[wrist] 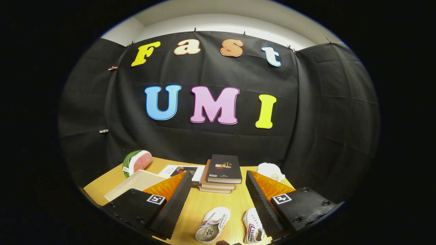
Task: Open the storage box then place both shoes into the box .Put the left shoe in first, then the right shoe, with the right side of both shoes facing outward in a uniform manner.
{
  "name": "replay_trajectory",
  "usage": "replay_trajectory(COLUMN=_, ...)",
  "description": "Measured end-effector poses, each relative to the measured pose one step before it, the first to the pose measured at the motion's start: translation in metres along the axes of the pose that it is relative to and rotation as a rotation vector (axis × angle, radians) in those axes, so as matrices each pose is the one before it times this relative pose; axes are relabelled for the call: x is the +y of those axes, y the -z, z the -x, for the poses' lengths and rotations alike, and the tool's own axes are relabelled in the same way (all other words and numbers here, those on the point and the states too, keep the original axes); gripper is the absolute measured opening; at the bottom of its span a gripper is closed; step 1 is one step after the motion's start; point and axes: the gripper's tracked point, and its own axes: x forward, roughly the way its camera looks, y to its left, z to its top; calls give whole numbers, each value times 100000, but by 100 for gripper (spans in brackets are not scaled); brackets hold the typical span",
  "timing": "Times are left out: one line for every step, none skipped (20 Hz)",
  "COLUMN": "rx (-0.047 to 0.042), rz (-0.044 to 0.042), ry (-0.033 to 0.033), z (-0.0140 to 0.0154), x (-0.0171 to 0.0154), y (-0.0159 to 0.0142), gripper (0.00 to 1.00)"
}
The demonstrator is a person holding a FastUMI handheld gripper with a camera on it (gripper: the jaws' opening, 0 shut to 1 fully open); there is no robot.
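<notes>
Two small white shoes lie on the wooden table between my fingers, near the front. One shoe lies toward the left finger, its sole side partly up. The other shoe, with red and blue stripes, lies close against the right finger. My gripper is open and held above the table with nothing between its fingers. A flat cream-coloured panel lies beyond the left finger; I cannot tell whether it is the storage box.
A stack of books stands just beyond the fingers at the table's middle. A watermelon-slice toy sits at the back left, a magazine beside the books, and a white object at the back right.
</notes>
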Motion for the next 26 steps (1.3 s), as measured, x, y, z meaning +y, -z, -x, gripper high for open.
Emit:
replay_trajectory(rx=-125, rz=-284, ry=-182, z=54, x=111, y=9, gripper=97)
replay_trajectory(rx=-139, rz=22, ry=-205, z=-60, x=226, y=-140, gripper=97)
replay_trajectory(rx=-37, rz=174, ry=-374, z=-98, x=138, y=2, gripper=97)
replay_trajectory(rx=34, rz=206, ry=-418, z=-18, x=186, y=37, gripper=97)
replay_trajectory(rx=95, rz=145, ry=-325, z=32, x=122, y=112, gripper=97)
replay_trajectory(rx=199, rz=-5, ry=-476, z=-32, x=197, y=49, gripper=97)
replay_trajectory(rx=181, rz=-5, ry=-349, z=-8, x=165, y=39, gripper=97)
replay_trajectory(rx=18, rz=59, ry=-212, z=-45, x=-38, y=75, gripper=97)
replay_trajectory(rx=-81, rz=72, ry=-183, z=16, x=25, y=-34, gripper=97)
replay_trajectory(rx=22, rz=150, ry=-16, z=-72, x=27, y=26, gripper=97)
replay_trajectory(rx=335, rz=134, ry=-76, z=-61, x=72, y=61, gripper=97)
replay_trajectory(rx=339, rz=42, ry=-192, z=-127, x=-5, y=96, gripper=97)
replay_trajectory(rx=120, rz=36, ry=-3, z=-151, x=-87, y=-3, gripper=97)
replay_trajectory(rx=98, rz=-8, ry=53, z=-84, x=-37, y=-102, gripper=97)
replay_trajectory(rx=151, rz=-330, ry=-218, z=-143, x=-50, y=22, gripper=97)
replay_trajectory(rx=385, rz=-517, ry=-1079, z=-217, x=212, y=135, gripper=97)
replay_trajectory(rx=1099, rz=-611, ry=-1894, z=-242, x=419, y=229, gripper=97)
replay_trajectory(rx=1453, rz=-845, ry=-1950, z=-161, x=395, y=423, gripper=97)
replay_trajectory(rx=2175, rz=-1494, ry=-2188, z=-200, x=409, y=368, gripper=97)
replay_trajectory(rx=2221, rz=-2241, ry=-2199, z=-191, x=377, y=315, gripper=97)
replay_trajectory(rx=2433, rz=-2706, ry=-2478, z=-159, x=492, y=454, gripper=97)
replay_trajectory(rx=3333, rz=-3364, ry=-3636, z=-204, x=716, y=593, gripper=97)
replay_trajectory(rx=2962, rz=-2593, ry=-2291, z=-183, x=501, y=567, gripper=98)
replay_trajectory(rx=3158, rz=-2437, ry=-1945, z=-275, x=243, y=622, gripper=98)
replay_trajectory(rx=2937, rz=-2337, ry=-1889, z=-289, x=254, y=636, gripper=98)
replay_trajectory(rx=3112, rz=-2826, ry=-2230, z=-172, x=323, y=733, gripper=99)
